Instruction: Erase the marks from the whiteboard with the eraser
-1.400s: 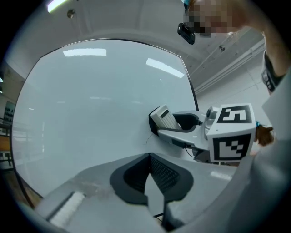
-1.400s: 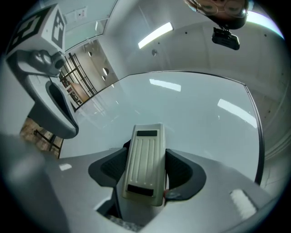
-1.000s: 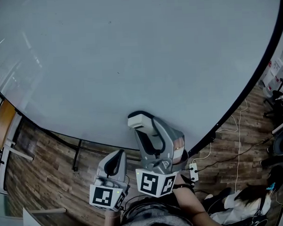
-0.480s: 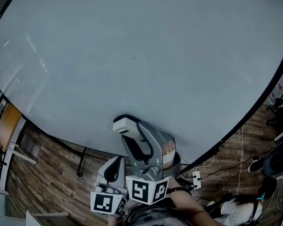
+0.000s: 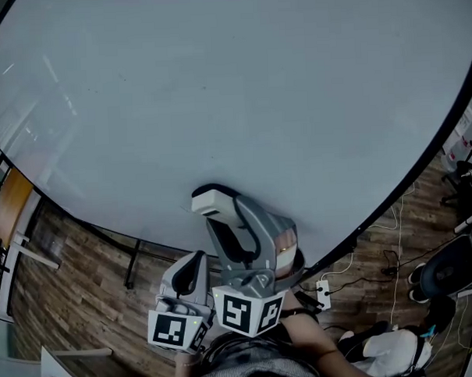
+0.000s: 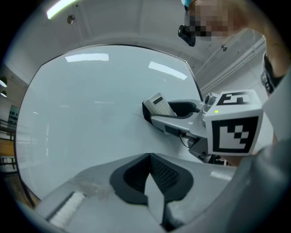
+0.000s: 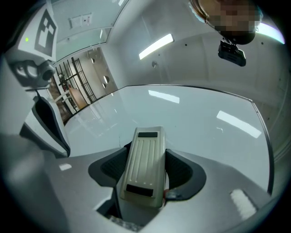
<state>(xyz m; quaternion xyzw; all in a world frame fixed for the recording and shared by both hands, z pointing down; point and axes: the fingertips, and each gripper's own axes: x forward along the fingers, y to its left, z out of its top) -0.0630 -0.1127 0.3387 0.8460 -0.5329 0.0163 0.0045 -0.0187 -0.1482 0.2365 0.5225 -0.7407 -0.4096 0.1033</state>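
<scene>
Eraser [image 7: 143,166] between right claw [image 7: 146,169] jaws

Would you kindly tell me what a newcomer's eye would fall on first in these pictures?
The huge pale whiteboard fills most of the head view, with hardly a mark visible. Near its lower edge the right tool is clamped on a cream ribbed eraser held at the board. The left tool sits shut and empty just below it.
</scene>
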